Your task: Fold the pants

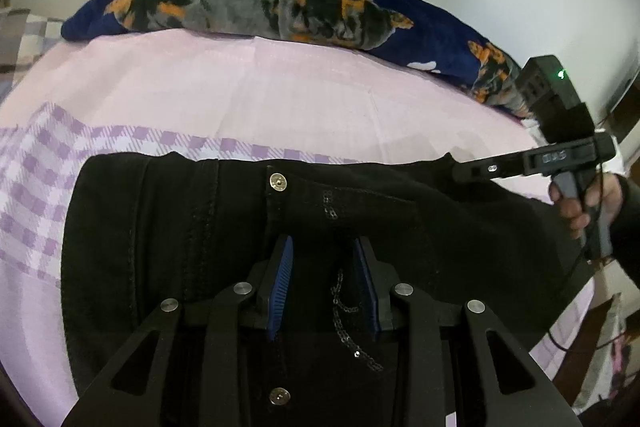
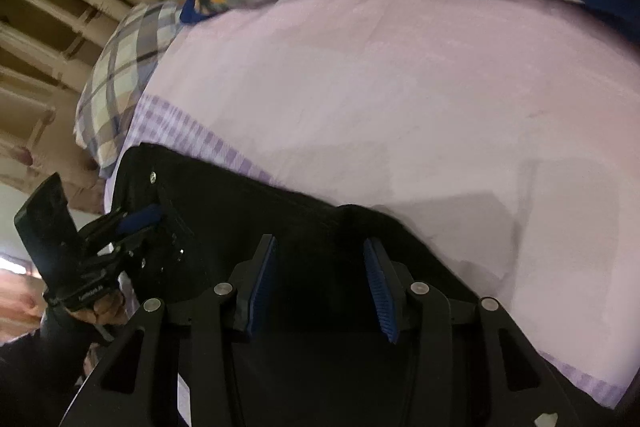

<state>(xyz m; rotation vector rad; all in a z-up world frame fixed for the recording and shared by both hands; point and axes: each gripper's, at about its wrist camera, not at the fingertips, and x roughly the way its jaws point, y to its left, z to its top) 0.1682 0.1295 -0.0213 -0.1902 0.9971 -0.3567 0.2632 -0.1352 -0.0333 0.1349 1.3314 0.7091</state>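
Black pants (image 1: 160, 227) lie across the pink bed sheet (image 1: 240, 87), waistband away from me, with a metal button (image 1: 278, 183) and a thin chain on the front. My left gripper (image 1: 323, 241) is down on the fly area just below that button, its blue pads shut on a fold of the black cloth. The right wrist view shows the same gripper (image 2: 154, 223) from the side at the pants (image 2: 240, 203). My right gripper (image 2: 320, 241) is at the waistband's right corner. Its pads stand apart with the raised cloth edge between them. The left wrist view catches that gripper (image 1: 458, 169) side-on.
A dark blue blanket with orange paw prints (image 1: 280, 3) is heaped along the far side of the bed. A plaid pillow (image 2: 120, 75) and a wooden headboard (image 2: 48, 27) are at the left end. A checked lilac sheet edge (image 1: 36, 187) runs under the pants.
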